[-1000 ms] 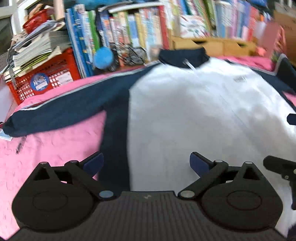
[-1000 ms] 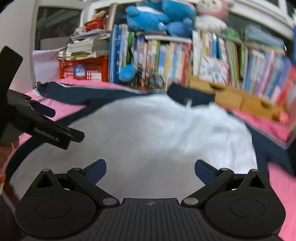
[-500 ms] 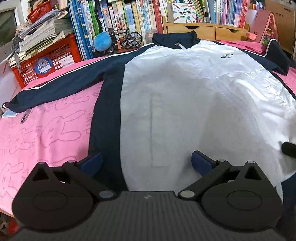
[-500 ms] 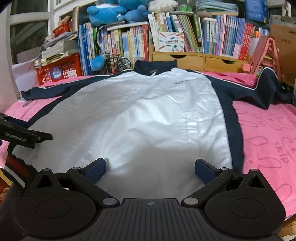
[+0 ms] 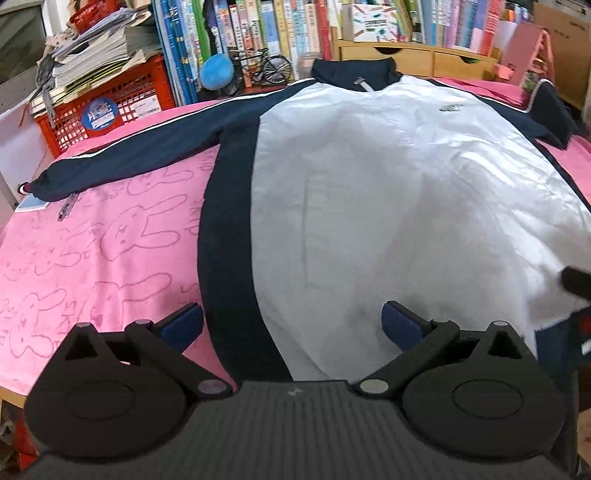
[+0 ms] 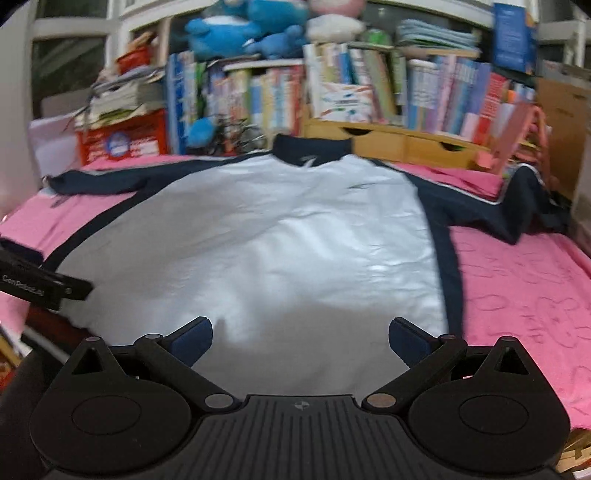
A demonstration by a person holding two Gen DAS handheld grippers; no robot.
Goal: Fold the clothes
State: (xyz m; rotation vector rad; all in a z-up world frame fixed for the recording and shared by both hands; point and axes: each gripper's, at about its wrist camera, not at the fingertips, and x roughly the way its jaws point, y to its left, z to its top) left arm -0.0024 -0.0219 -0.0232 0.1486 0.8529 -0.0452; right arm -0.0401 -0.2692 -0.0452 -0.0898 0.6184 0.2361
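White jacket (image 5: 388, 192) (navy sleeves) lies flat; both grippers' fingers (image 5: 183, 325) spread.

A pink bunny-print cover (image 5: 110, 236) carries a white-and-navy jacket (image 5: 388, 192) spread flat, with a pen (image 5: 66, 207) by its cuff.

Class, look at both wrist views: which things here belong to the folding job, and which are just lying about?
Part of the job:
jacket, spread flat
pink blanket beneath it
left gripper, open
right gripper, open

Just lying about:
red crate
books
model bicycle
blue plush toys
wooden drawers
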